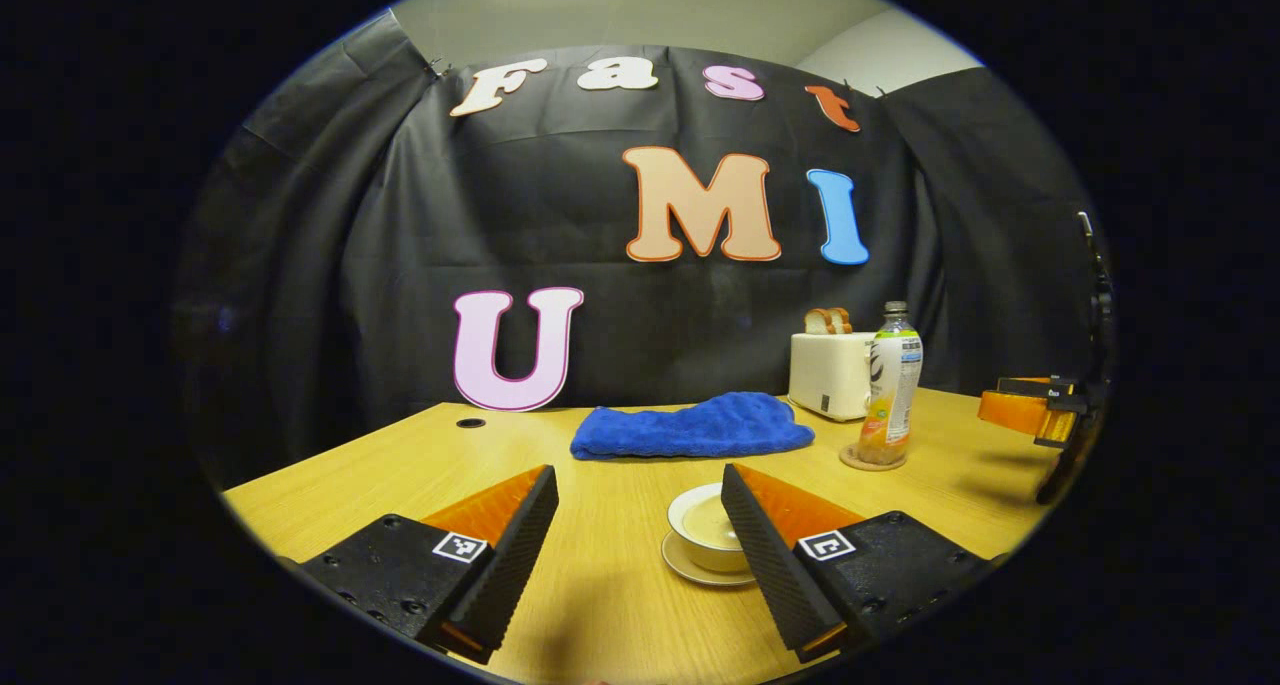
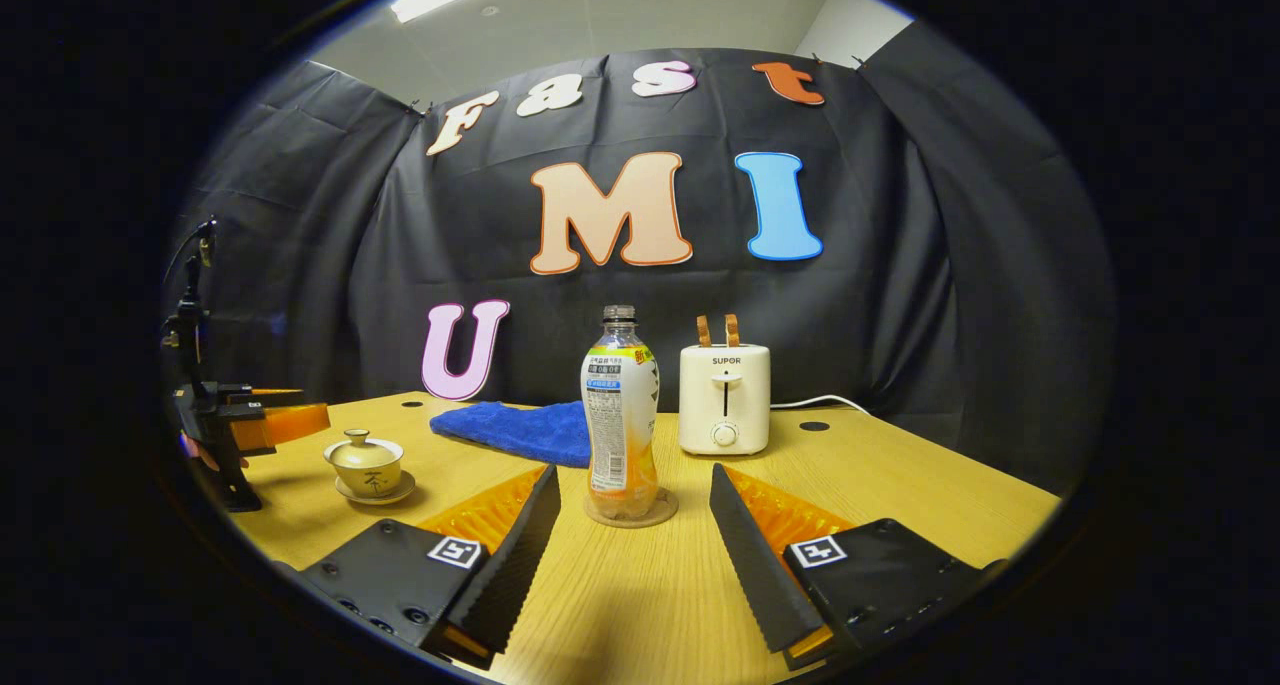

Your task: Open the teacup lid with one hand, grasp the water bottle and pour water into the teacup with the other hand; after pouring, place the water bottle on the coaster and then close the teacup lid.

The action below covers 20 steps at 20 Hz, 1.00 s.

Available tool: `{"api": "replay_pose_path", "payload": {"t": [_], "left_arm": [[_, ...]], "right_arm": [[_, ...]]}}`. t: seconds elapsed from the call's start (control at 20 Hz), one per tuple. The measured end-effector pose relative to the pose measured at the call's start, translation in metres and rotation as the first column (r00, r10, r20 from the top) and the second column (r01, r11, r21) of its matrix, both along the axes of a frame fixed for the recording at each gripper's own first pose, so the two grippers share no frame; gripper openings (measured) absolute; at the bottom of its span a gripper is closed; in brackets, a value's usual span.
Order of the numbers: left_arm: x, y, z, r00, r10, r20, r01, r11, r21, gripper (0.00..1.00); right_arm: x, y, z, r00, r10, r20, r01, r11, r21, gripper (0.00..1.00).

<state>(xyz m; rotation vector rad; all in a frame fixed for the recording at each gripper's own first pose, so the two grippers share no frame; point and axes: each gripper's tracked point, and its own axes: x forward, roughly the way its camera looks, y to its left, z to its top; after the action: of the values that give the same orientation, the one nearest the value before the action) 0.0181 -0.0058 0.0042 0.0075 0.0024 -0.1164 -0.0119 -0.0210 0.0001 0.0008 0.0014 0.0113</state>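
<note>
Both pairs of fingers stand spread, holding nothing. The left gripper point(image 1: 640, 525) is nearer the lidded cream ceramic teacup point(image 1: 707, 530), just ahead beside its right finger. The upright clear plastic water bottle point(image 2: 620, 415), beyond the teacup on its round cork coaster point(image 2: 632, 510), faces the right gripper point(image 2: 635, 535).

A staged test booth — black cloth wall point(image 2: 900, 265) behind a wooden counter point(image 2: 900, 485), toaster point(image 2: 724, 398) near its back edge.
</note>
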Motion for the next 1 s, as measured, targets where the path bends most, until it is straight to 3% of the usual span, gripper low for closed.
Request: {"api": "replay_pose_path", "payload": {"t": [0.35, 0.6, 1.0], "left_arm": [[-0.004, 0.034, -0.001, 0.984, 0.180, 0.000, -0.180, 0.984, 0.008, 0.96], [-0.005, 0.036, 0.000, 0.980, 0.200, -0.001, -0.200, 0.980, 0.008, 0.96], [-0.006, 0.037, -0.001, 0.979, 0.206, -0.007, -0.206, 0.979, 0.013, 0.96]], "right_arm": [[0.000, -0.013, 0.000, 0.998, -0.070, 0.004, 0.070, 0.998, -0.003, 0.95], [-0.002, -0.031, 0.001, 0.985, -0.170, 0.008, 0.170, 0.985, -0.006, 0.95], [-0.003, -0.038, 0.000, 0.979, -0.205, 0.010, 0.205, 0.979, -0.006, 0.95]]}}
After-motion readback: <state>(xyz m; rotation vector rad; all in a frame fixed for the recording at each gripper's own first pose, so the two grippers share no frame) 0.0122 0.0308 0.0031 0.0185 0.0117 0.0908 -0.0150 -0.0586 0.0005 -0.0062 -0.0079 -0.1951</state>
